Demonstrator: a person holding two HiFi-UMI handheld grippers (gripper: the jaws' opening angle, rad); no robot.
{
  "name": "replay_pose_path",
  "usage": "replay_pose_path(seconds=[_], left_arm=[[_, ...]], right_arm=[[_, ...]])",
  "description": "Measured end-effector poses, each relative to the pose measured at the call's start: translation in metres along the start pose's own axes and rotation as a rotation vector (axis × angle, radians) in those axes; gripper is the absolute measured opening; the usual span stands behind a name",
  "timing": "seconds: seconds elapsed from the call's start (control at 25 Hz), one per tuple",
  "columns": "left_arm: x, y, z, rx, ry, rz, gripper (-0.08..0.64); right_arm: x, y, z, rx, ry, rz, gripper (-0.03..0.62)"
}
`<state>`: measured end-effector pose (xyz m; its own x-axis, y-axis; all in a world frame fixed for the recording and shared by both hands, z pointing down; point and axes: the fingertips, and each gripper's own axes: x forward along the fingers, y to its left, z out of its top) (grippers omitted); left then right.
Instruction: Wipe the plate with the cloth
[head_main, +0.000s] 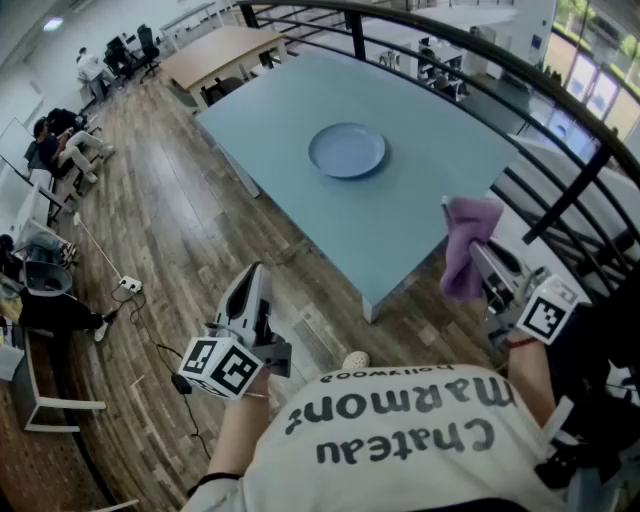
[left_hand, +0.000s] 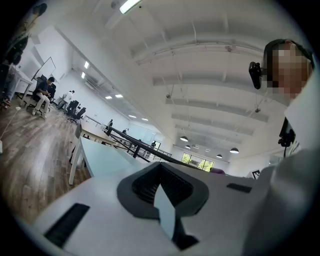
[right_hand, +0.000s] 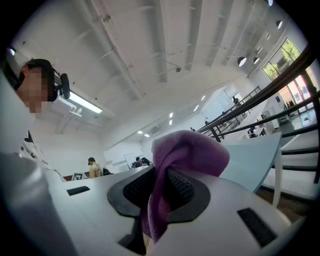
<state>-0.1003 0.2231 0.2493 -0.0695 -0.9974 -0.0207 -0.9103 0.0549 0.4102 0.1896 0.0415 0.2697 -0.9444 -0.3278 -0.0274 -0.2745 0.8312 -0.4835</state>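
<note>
A round pale-blue plate (head_main: 347, 150) lies alone on the light-blue table (head_main: 420, 215), toward its far half. My right gripper (head_main: 478, 252) is shut on a purple cloth (head_main: 467, 250), held level off the table's near right corner; the cloth (right_hand: 177, 170) bunches above the jaws and hangs below them. My left gripper (head_main: 258, 275) is shut with nothing in it, held level over the wooden floor, short of the table's near edge. In the left gripper view the jaws (left_hand: 162, 192) meet, and the table (left_hand: 102, 157) lies ahead.
A black railing (head_main: 560, 110) curves along the table's right side. A wooden table (head_main: 222, 52) stands behind the blue one. People sit at desks at far left (head_main: 65, 145). A white power strip and cable (head_main: 130, 286) lie on the floor at left.
</note>
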Motion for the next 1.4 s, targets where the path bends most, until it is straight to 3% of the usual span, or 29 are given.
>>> replay_pose_path(seconds=[0.84, 1.08, 1.4], left_arm=[[0.049, 0.047, 0.026, -0.010, 0.024, -0.060, 0.003], [0.076, 0.061, 0.042, -0.002, 0.046, -0.114, 0.003], [0.122, 0.079, 0.024, -0.018, 0.079, -0.135, 0.003]], right_arm=[[0.060, -0.006, 0.008, -0.015, 0.004, -0.041, 0.086], [0.082, -0.012, 0.020, 0.018, -0.053, -0.073, 0.086], [0.111, -0.029, 0.032, -0.028, -0.090, -0.106, 0.086]])
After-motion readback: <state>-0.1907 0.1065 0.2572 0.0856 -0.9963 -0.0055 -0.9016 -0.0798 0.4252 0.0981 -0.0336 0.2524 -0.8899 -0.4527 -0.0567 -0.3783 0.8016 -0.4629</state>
